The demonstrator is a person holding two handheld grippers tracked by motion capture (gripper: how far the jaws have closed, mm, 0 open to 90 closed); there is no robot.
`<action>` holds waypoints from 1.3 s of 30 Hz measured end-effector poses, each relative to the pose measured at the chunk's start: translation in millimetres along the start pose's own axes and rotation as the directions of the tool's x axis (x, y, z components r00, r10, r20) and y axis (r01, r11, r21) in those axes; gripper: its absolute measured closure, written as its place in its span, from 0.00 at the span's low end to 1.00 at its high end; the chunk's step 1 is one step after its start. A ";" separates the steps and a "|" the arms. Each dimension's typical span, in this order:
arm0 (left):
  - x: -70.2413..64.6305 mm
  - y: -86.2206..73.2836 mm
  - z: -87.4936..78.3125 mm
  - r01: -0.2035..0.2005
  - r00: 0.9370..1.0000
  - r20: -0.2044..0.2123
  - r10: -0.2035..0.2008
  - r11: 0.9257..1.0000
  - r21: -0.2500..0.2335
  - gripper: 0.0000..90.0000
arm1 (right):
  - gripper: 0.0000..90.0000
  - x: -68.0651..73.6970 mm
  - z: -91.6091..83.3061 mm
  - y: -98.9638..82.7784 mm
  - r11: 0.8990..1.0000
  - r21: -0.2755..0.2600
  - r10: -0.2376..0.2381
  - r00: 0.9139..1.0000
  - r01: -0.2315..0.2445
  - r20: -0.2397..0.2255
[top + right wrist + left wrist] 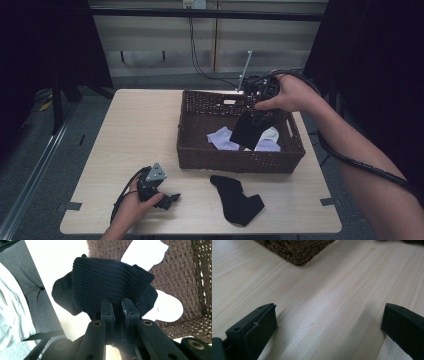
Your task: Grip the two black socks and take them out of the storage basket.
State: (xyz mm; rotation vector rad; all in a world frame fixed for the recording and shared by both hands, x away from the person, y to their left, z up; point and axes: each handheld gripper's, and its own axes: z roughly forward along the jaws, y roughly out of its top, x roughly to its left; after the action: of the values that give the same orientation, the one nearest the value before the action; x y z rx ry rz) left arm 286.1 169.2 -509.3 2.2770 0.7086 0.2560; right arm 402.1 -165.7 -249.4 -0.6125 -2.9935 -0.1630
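1. Your right gripper (117,308) is clenched on a black sock (107,285): in the right gripper view its two jaws stand almost together low in the middle of the frame, with the ribbed cloth pinched between them and spreading above them.
2. In the high view that black sock (252,129) hangs from your right gripper (263,107) right of centre, inside the wicker basket (200,150), dangling over the pale socks (267,140) on the basket floor. Whether its lower edge touches them I cannot tell.
3. Your right hand (292,94) wraps the gripper body above the basket's far right corner, with the forearm running down to the lower right edge of the frame and the cable looping beside it.
4. Your left gripper (329,322) is released: in the left gripper view one jaw stands at the lower left and the other at the right edge, wide apart, with bare wooden table (332,290) between them and a corner of the basket (297,250) at the top.
5. In the high view your left gripper (159,192) lies low on the table at the lower left, its jaws pointing right, your left hand (135,202) curled around it from the bottom edge.
6. A second black sock (236,199) lies flat on the table in front of the basket, lower centre, apart from both grippers.
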 end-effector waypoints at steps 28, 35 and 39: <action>0.0 0.0 0.0 -0.001 1.000 -0.001 0.001 1.000 0.000 0.00 | 0.91 86.9 46.8 30.9 0.972 0.010 -0.235 0.969 0.237 -0.068; 0.0 0.0 0.0 -0.001 1.000 -0.002 0.001 1.000 0.000 0.00 | 0.91 96.0 71.5 40.5 0.961 0.007 -0.273 0.957 0.275 -0.100; 0.1 0.0 0.0 -0.001 1.000 -0.001 0.001 1.000 0.000 0.00 | 0.91 100.3 92.6 45.8 0.959 0.017 -0.279 0.955 0.282 -0.104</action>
State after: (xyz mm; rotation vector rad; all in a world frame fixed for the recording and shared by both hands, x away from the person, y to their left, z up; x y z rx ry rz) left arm 286.1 169.2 -509.3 2.2775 0.7076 0.2581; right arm 322.9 -73.8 -327.0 -0.1667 -2.9625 -0.1579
